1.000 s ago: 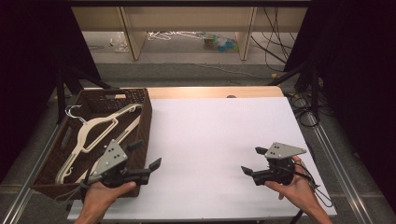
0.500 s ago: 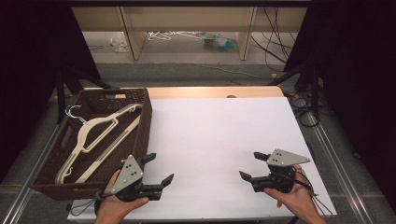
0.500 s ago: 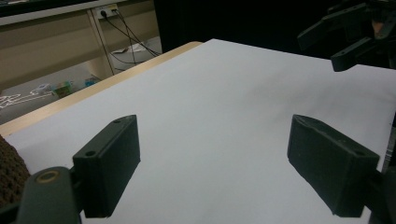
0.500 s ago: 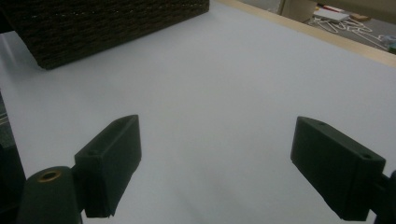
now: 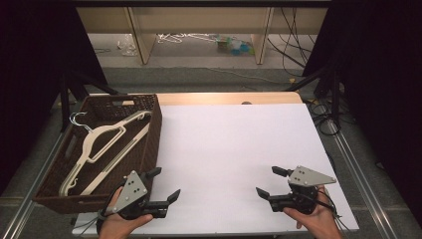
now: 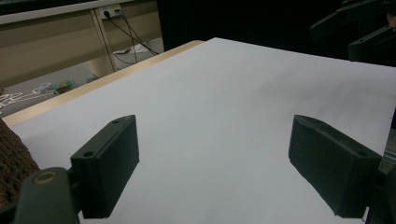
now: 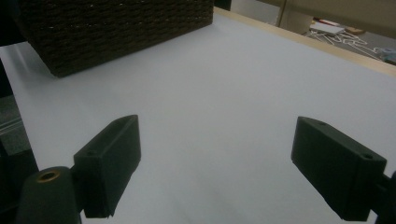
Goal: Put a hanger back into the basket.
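Observation:
A dark woven basket (image 5: pixel 149 144) stands at the table's left with two cream hangers (image 5: pixel 102 142) lying in it. My left gripper (image 5: pixel 164 183) rests low over the white sheet near the front edge, just right of the basket's front corner, open and empty. My right gripper (image 5: pixel 269 181) sits at the front right, open with nothing between its fingers, pointing left. In the left gripper view the jaws stand wide apart over bare white sheet (image 6: pixel 224 107), and the other gripper (image 6: pixel 355 28) shows far off. The right gripper view has the basket's side (image 7: pixel 116 32) ahead.
A white sheet (image 5: pixel 239 149) covers most of the wooden table (image 5: pixel 229 98). Black tripod legs and cables (image 5: pixel 323 99) stand off the right edge. Shelving with clutter (image 5: pixel 199 40) lies beyond the far edge. Metal rails run along both sides.
My left gripper has come off the basket's front corner, moving right and toward the front edge over the white sheet. The right gripper has drifted slightly nearer the front edge.

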